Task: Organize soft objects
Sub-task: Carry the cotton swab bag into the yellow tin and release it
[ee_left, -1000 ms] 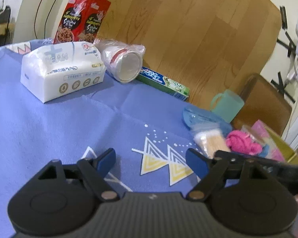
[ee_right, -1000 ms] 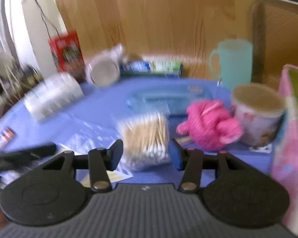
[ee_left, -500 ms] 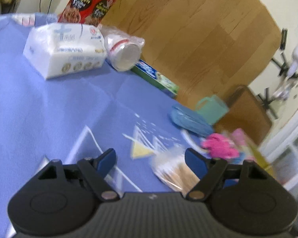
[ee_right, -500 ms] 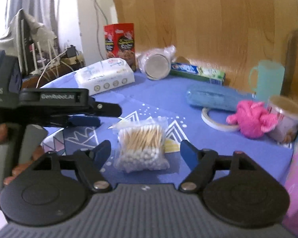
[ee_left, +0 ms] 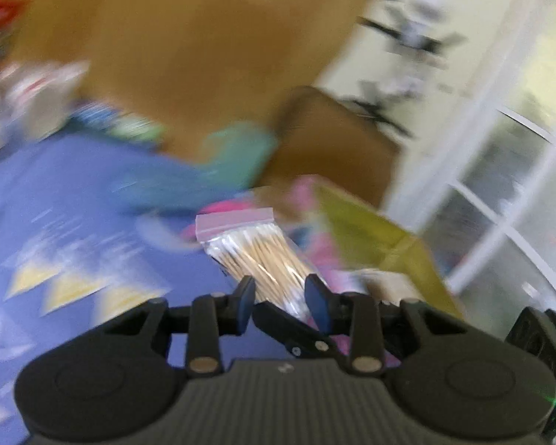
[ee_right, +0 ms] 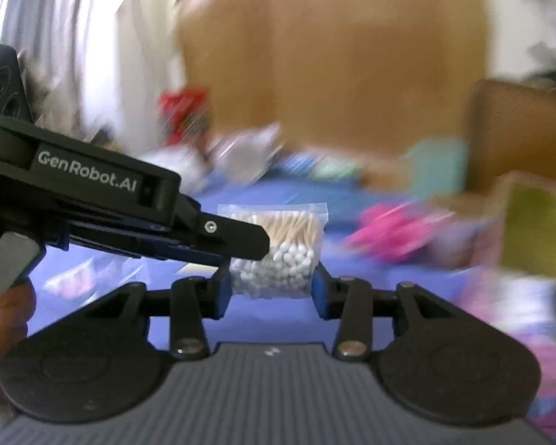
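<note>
A clear zip bag of cotton swabs (ee_left: 255,252) is held off the blue tablecloth by both grippers. My left gripper (ee_left: 283,298) is shut on its lower end. My right gripper (ee_right: 272,291) is shut on the same bag (ee_right: 281,244) at the white-tipped end. The left gripper's body (ee_right: 92,200) crosses the right wrist view from the left, reaching the bag. A pink soft toy (ee_right: 396,233) lies blurred on the cloth to the right of the bag.
A yellow-green and pink box (ee_left: 374,244) stands at the right. A teal mug (ee_right: 437,167), a blue pouch (ee_left: 159,189) and a red snack bag (ee_right: 183,111) sit further back. A wooden board (ee_right: 333,55) rises behind. Both views are motion-blurred.
Both grippers closed on the swab bag, which lay on the cloth half a second ago, and it is now lifted. The left gripper swung right toward the box.
</note>
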{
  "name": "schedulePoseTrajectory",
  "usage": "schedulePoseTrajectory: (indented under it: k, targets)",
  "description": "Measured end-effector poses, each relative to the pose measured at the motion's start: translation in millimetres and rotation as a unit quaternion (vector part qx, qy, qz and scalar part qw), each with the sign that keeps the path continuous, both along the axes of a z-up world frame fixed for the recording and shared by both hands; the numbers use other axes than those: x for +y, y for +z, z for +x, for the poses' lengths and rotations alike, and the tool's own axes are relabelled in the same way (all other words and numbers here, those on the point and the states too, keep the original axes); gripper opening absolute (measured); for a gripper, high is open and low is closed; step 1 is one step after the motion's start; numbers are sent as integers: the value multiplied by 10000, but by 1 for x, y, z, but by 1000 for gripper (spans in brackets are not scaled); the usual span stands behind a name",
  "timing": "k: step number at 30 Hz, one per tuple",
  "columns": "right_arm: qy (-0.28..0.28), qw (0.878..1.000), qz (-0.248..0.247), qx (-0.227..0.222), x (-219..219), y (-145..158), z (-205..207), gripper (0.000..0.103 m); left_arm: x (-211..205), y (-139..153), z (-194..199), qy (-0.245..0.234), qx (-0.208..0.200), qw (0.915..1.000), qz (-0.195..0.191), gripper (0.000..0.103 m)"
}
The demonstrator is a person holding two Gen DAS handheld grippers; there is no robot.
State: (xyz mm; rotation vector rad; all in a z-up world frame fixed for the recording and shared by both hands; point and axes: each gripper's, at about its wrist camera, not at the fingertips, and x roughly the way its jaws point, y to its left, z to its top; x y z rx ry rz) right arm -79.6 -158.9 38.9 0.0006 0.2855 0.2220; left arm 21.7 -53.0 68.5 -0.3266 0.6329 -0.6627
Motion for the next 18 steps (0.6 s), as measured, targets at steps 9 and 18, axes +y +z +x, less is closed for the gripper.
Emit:
schedulePoseTrajectory:
  k: [9,18]
  targets:
    - [-2146,9764,-217,92,-113,-2,0,53,-136,16,2,-872,-474,9915,836,60]
    - [-2623,9625,639,-275,-158,8,-27,56,-117,26,-3,-655,-725,9919,817,74]
